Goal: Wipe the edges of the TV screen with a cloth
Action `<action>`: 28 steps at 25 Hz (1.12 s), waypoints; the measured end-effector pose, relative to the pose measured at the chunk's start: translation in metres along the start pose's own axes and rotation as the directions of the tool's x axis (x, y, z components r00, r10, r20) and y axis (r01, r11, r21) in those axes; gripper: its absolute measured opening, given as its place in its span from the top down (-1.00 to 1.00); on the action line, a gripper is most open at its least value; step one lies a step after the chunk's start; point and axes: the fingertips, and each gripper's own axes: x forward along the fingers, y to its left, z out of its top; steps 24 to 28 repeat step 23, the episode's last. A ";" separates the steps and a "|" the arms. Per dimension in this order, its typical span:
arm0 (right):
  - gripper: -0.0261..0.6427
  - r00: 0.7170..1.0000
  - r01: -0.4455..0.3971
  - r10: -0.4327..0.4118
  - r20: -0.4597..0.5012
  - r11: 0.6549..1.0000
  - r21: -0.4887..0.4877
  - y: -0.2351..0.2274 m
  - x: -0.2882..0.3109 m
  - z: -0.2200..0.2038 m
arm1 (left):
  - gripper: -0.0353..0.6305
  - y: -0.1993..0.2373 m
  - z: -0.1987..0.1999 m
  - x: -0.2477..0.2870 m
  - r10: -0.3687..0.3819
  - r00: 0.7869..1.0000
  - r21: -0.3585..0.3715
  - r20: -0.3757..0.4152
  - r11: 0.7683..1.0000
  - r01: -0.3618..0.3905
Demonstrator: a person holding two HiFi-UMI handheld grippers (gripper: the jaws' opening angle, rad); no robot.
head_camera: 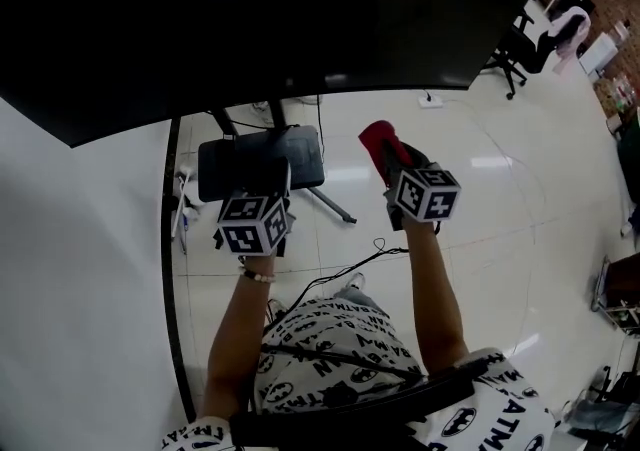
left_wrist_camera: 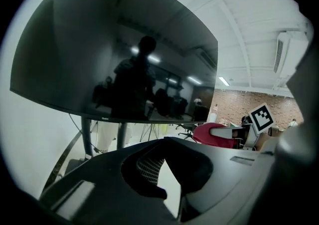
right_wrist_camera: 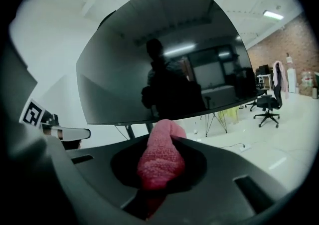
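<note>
The big dark TV screen (head_camera: 250,9) fills the top of the head view and hangs above both grippers. It is ahead of and above the jaws in the left gripper view (left_wrist_camera: 114,44) and in the right gripper view (right_wrist_camera: 164,59). My right gripper (head_camera: 397,165) is shut on a red cloth (head_camera: 378,142), whose fuzzy end sticks out past the jaws (right_wrist_camera: 160,156). The cloth is below the screen's lower edge and apart from it. My left gripper (head_camera: 256,201) is held over the stand, jaws closed with nothing between them (left_wrist_camera: 164,141).
The TV stand's dark base plate (head_camera: 300,154) and legs sit on the glossy white floor under the screen. A black cable (head_camera: 350,264) trails across the floor near my feet. A white wall panel (head_camera: 80,269) is at the left. Office chairs (head_camera: 525,44) stand far right.
</note>
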 end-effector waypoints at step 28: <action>0.74 0.995 -0.080 0.069 -0.078 0.987 -0.139 0.146 0.008 -0.015 | 0.89 0.054 -0.009 -0.038 -0.011 1.000 -0.093 0.004 0.996 0.011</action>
